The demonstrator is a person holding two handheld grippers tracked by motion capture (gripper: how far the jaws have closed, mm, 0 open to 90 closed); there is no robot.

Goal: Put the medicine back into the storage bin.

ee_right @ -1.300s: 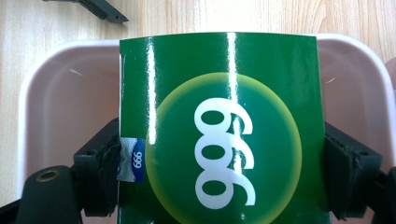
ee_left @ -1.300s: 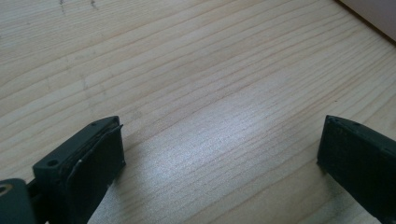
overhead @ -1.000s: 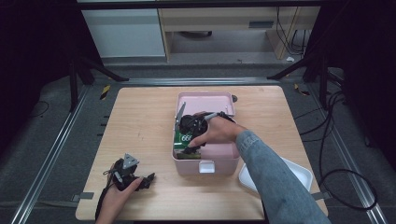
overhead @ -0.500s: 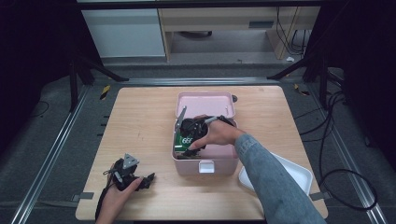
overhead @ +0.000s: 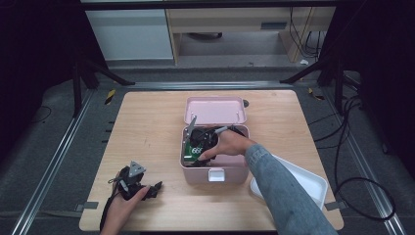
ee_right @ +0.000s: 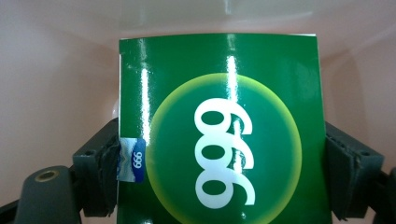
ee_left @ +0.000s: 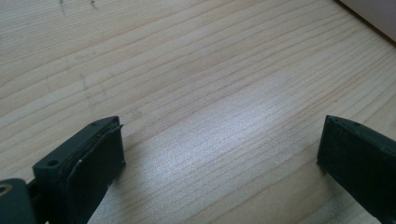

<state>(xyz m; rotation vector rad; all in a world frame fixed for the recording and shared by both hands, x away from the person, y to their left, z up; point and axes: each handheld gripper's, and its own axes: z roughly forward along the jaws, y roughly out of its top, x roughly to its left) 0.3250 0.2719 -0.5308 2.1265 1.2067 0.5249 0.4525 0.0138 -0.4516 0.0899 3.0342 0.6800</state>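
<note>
Nearest the person, at the table's (overhead: 161,112) front left, the left gripper (overhead: 155,186) rests on the wood with its jaws spread wide and nothing between them; the left gripper view has bare grain between the two black jaws. It looks idle and should stay put.

Farther in, at mid-table, the right gripper (overhead: 192,153) reaches down into the open pink box (overhead: 213,172), whose lid (overhead: 214,109) stands back behind it. Its jaws sit on either side of a green carton (ee_right: 219,130) marked 999. The right gripper view shows both pads against the carton's edges, so it appears pinched, though how firmly I cannot tell. The carton is inside the box, against the left wall, with pink walls close on all sides.

The step in hand seems to be either seating the carton in the box or lifting it out. Either way, keep the pinch square across the two edges, since the glossy card could slip or buckle under a hard squeeze. Move straight up or down, clear of the near wall and latch (overhead: 216,175).

To the box's right, a white tray (overhead: 313,183) lies at the table's edge.
</note>
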